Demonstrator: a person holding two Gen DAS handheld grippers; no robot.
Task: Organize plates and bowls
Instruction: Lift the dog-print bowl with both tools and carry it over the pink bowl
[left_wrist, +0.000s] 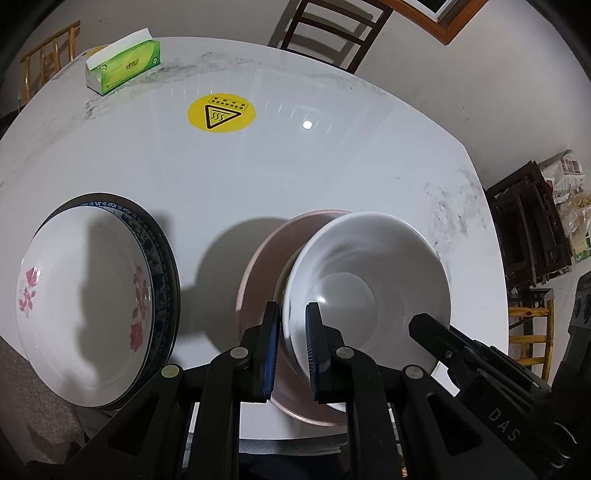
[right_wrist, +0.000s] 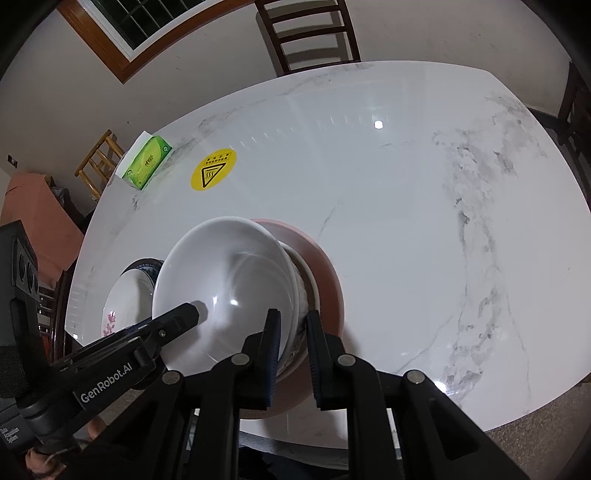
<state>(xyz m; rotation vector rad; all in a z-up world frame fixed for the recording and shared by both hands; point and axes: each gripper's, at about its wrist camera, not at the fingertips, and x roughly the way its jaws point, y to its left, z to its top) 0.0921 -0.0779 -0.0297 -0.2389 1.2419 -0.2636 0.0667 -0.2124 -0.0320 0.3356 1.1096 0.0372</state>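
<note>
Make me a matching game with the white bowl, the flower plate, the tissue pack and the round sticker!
Things:
1. white bowl
2. flower plate
3. tissue pack
4. round sticker

Clues:
A. yellow, with a warning triangle
B. green, near the table's far edge
C. rim pinched by both tongs
D. on top of a blue-patterned plate

Pairs: 1-C, 2-D, 3-B, 4-A

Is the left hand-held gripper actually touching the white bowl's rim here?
Touching. The left wrist view shows the left hand-held gripper with its blue pads closed on either side of the white bowl rim, no gap visible.
</note>
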